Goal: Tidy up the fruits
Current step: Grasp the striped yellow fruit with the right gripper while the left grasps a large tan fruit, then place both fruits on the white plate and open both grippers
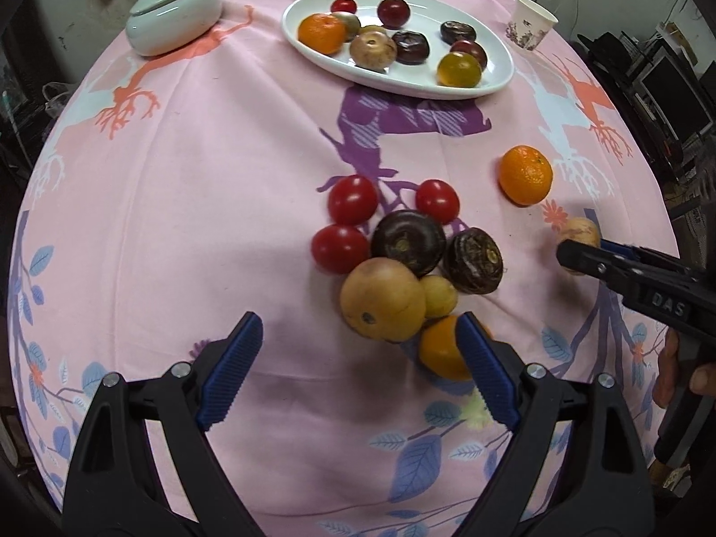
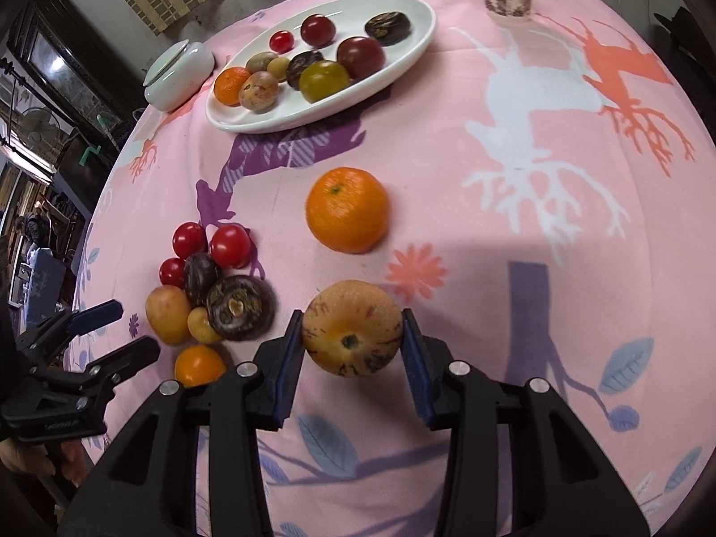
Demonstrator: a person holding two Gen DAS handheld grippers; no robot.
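Note:
My right gripper (image 2: 352, 340) is shut on a tan speckled fruit (image 2: 351, 327), just above the pink cloth; it also shows in the left wrist view (image 1: 578, 233). My left gripper (image 1: 358, 358) is open and empty, just short of a cluster of fruit (image 1: 402, 259): red tomatoes, dark purple fruits, tan fruits and a small orange (image 1: 441, 351) by its right finger. A lone orange (image 2: 347, 209) lies ahead of the right gripper. A white oval plate (image 1: 492, 80) at the back holds several fruits.
A white lidded bowl (image 1: 174, 15) stands at the back left. A paper cup (image 1: 532, 22) stands at the back right. The table edge curves round behind the plate, with cluttered furniture beyond.

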